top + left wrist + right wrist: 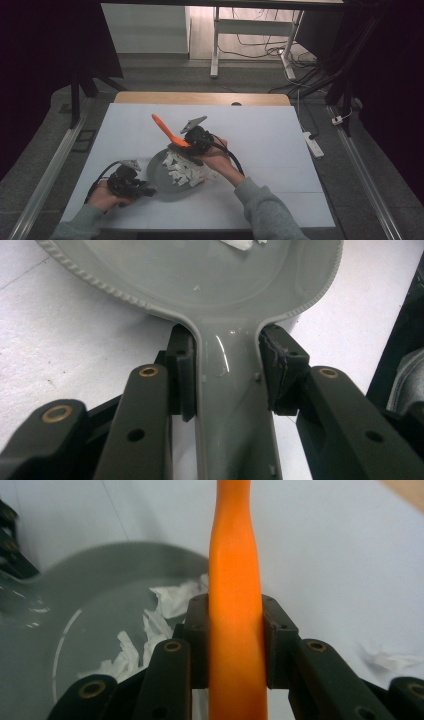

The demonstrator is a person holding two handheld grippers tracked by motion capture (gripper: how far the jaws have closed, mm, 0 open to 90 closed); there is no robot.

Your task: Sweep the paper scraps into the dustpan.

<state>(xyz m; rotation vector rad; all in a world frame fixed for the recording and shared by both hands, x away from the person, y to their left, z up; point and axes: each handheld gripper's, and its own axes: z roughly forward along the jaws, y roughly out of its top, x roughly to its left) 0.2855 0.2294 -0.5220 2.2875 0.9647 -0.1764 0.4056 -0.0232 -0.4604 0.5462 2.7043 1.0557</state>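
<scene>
A grey pan (159, 176) sits on the white table top, left of centre, with white paper scraps (184, 169) heaped in it. My left gripper (148, 191) is shut on the pan's handle (230, 390); its pads (185, 377) press both sides just below the bowl's beaded rim (125, 299). My right gripper (191, 146) hovers over the pan's far edge, shut on an orange utensil (167, 131) that slants up and to the left. In the right gripper view the orange handle (235, 555) runs straight up between the jaws, with the pan (95, 585) and scraps (172, 600) behind it.
The white sheet (270, 135) covers the table, and a wooden strip (200, 98) shows along its far edge. A loose paper scrap (395, 659) lies on the sheet to the pan's right. A power strip (314, 144) lies on the floor by the table's right side.
</scene>
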